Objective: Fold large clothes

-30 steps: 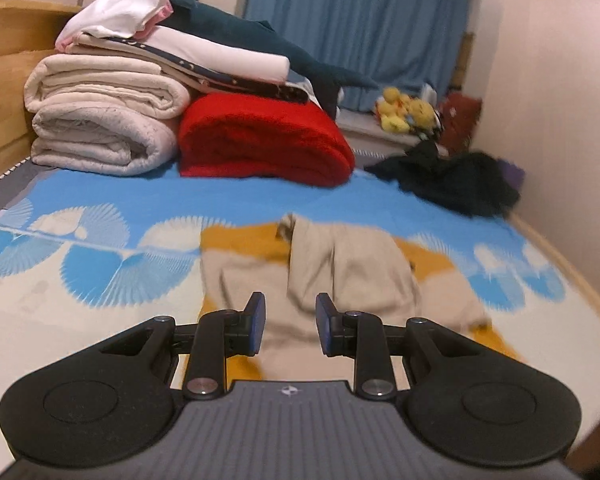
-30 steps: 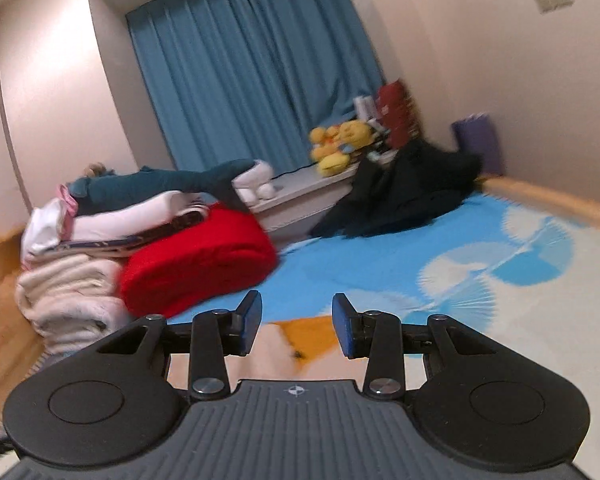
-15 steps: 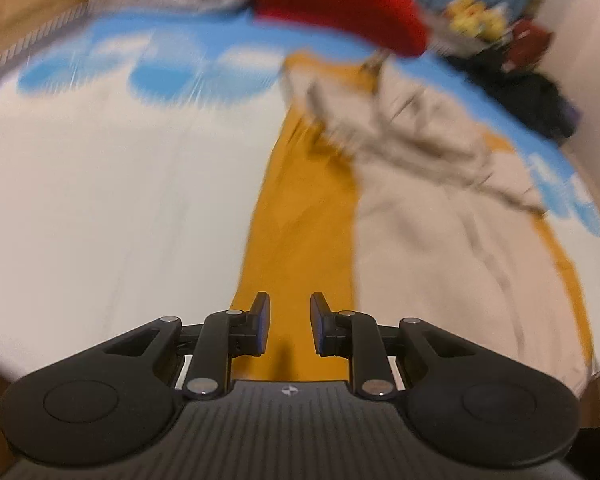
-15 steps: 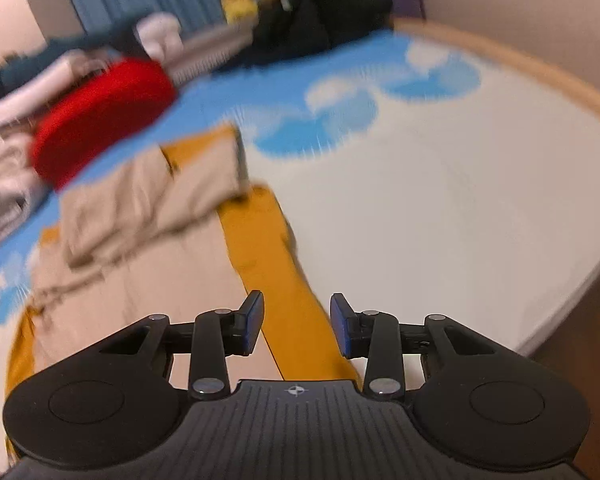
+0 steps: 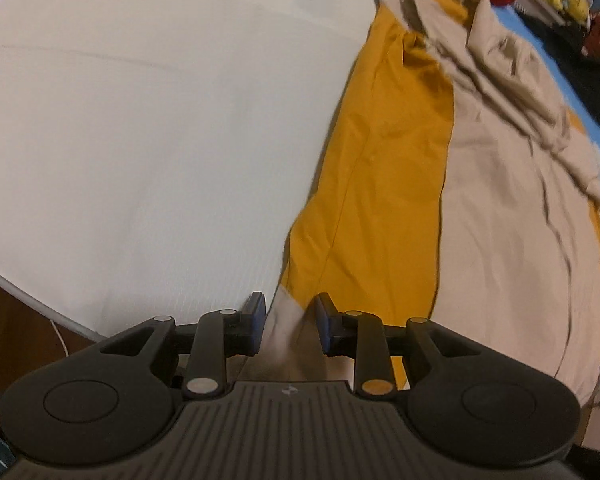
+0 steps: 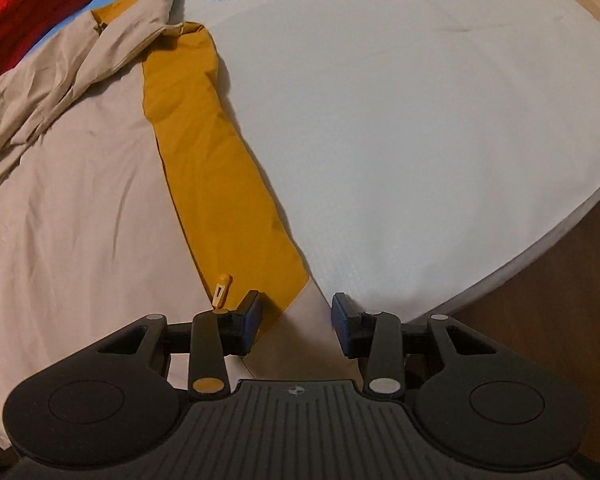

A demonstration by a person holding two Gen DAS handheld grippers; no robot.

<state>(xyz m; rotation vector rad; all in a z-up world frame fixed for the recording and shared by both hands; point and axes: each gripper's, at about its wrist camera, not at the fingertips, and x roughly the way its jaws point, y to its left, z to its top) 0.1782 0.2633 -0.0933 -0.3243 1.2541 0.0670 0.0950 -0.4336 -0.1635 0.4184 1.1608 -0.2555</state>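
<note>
Reaching for the near corners of the coat (image 5: 496,240) spread flat on the bed (image 5: 140,140), we hold both grippers, left (image 5: 288,326) and right (image 6: 296,326), with fingers opening and fabric between them, ungripped; we should pinch both layers evenly before lifting.

2 wrist fisheyes, both steeply down, close over bed (image 5: 140,140), sharing mustard-beige garment (image 5: 380,160)

Garment (image 5: 380,184): thin woven cloth, matt, creased; mustard and beige panels. Bed sheet (image 5: 148,152): white cloth, fine textured weave. Left tool (image 5: 290,326): matt black plastic, ribbed body, blue pads. Floor (image 6: 560,280): dark wood, smooth.
</note>
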